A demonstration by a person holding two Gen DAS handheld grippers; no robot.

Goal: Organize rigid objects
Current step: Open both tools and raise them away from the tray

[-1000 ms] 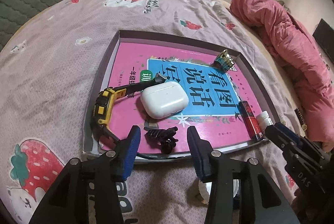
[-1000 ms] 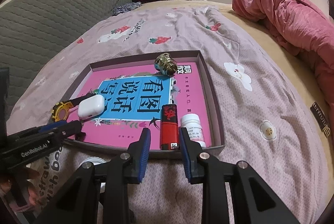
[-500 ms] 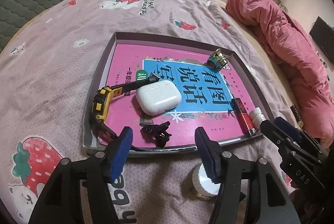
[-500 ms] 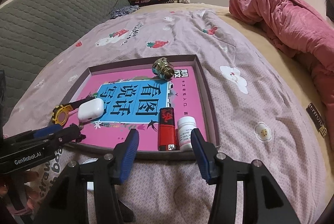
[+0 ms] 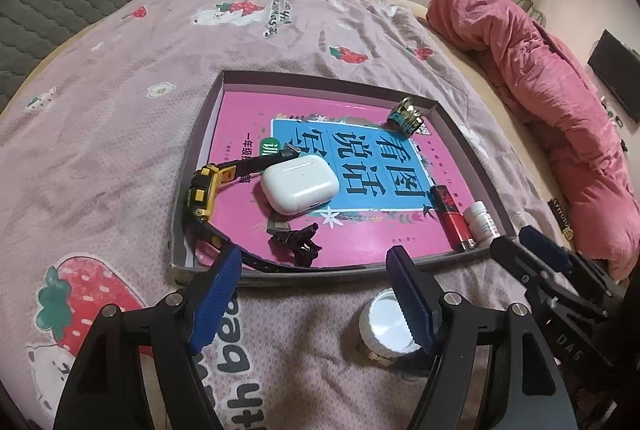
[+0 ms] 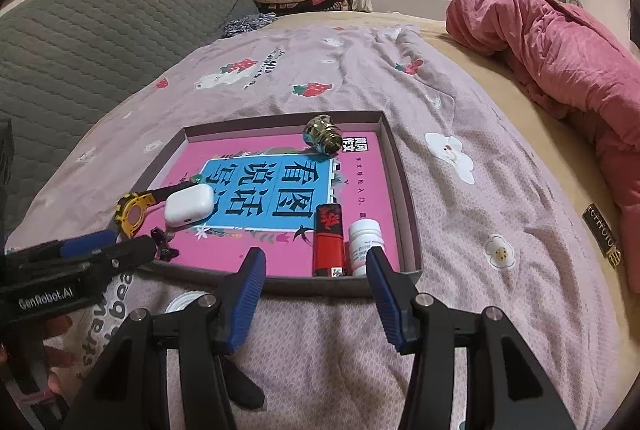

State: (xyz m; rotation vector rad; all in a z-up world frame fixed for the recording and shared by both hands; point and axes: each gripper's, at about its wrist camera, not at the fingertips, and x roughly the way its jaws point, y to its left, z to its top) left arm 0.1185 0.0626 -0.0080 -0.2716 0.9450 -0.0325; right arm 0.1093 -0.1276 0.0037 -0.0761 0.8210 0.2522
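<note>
The left gripper (image 5: 314, 276) hangs just short of the shallow box (image 5: 196, 169), its jaws opening with nothing between them. The right gripper (image 6: 316, 284) hovers at the box's near rim, jaws spread and empty. Inside the box lie a white earbud case (image 5: 300, 183), a yellow watch (image 5: 204, 189), a black hair clip (image 5: 298, 244), a red lighter (image 6: 329, 240), a white pill bottle (image 6: 364, 244) and a metal cap (image 6: 323, 138). A white jar (image 5: 386, 326) sits outside the box, on the bedsheet (image 5: 120, 109).

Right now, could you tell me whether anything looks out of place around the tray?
Yes: a small white jar sits on the bedspread just outside the tray's near rim, while the watch, earbud case, black clip, red lighter and white bottle all lie inside.
</note>
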